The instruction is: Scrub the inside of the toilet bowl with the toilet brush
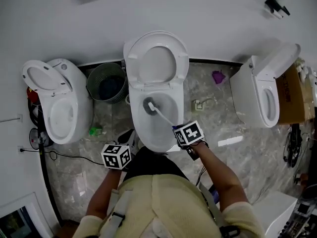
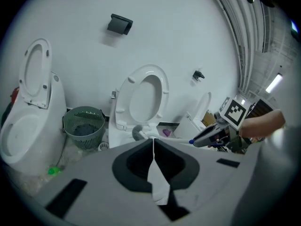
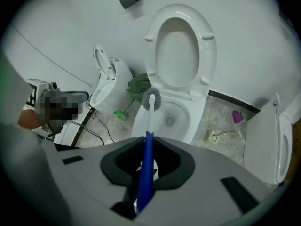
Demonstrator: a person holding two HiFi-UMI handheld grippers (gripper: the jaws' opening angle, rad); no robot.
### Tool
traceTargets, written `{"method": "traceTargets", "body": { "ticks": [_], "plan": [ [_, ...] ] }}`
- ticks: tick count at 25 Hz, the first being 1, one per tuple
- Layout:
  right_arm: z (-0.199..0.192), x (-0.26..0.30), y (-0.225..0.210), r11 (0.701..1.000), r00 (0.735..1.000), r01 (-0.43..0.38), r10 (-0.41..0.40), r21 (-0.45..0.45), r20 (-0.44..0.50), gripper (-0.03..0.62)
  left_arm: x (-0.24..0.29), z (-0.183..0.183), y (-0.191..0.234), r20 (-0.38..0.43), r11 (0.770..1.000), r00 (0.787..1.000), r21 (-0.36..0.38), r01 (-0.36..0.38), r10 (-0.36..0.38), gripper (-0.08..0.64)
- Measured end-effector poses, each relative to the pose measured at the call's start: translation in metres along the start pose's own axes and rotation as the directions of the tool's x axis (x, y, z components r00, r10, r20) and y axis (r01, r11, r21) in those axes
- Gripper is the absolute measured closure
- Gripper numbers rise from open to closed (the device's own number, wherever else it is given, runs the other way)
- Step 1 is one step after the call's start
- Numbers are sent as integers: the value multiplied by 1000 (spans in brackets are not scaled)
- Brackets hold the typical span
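The right claw (image 3: 146,149) is shut tight on the blue handle of the toilet brush (image 3: 149,126). The grey brush head sits at the back left of the toilet bowl (image 1: 134,125), close to the rim and just under the lifted seat (image 1: 156,63). I cannot tell if the bristles touch the wall yet.

The left claw (image 2: 154,144) is closed with nothing in it. It hangs near the front left of the bowl.

The brush head is high up, so a big push could hop it over the rim. That would flick dirty water on the floor or toward the green bin (image 1: 106,82). A bump upward could knock the seat down onto the brush. The handle is thin and long, so hard scrubbing could make it twist or slip in the claw.
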State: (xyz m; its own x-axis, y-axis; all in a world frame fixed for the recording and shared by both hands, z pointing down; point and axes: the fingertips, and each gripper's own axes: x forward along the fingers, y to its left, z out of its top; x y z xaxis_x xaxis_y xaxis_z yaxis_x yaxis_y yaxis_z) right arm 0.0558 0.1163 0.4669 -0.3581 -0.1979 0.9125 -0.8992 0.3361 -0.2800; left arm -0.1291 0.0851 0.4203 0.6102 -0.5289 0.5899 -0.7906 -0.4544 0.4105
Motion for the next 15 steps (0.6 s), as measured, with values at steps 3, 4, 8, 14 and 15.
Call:
{"method": "traceTargets", "body": {
  "ticks": [3, 4, 8, 14, 15],
  "plan": [
    [5, -26, 7, 999, 998, -30, 31, -12, 62, 520, -2, 11, -18, 26, 999, 1000, -34, 13, -12, 541],
    [6, -33, 11, 999, 996, -44, 45, -14, 81, 520, -3, 14, -24, 30, 999, 999, -33, 20, -19, 541],
    [6, -57, 27, 996, 989, -74, 79, -44, 126, 520, -15, 25, -38, 38, 999, 999, 19, 28, -29, 541],
    [5, -87, 40, 992, 979, -85, 100, -94, 177, 520, -35, 34, -42, 56, 1000, 998, 18, -3, 2, 541],
    [5, -91, 42, 991, 977, -86, 103, -99, 186, 519, -38, 37, -43, 62, 1000, 998, 22, -7, 5, 541]
  ]
}}
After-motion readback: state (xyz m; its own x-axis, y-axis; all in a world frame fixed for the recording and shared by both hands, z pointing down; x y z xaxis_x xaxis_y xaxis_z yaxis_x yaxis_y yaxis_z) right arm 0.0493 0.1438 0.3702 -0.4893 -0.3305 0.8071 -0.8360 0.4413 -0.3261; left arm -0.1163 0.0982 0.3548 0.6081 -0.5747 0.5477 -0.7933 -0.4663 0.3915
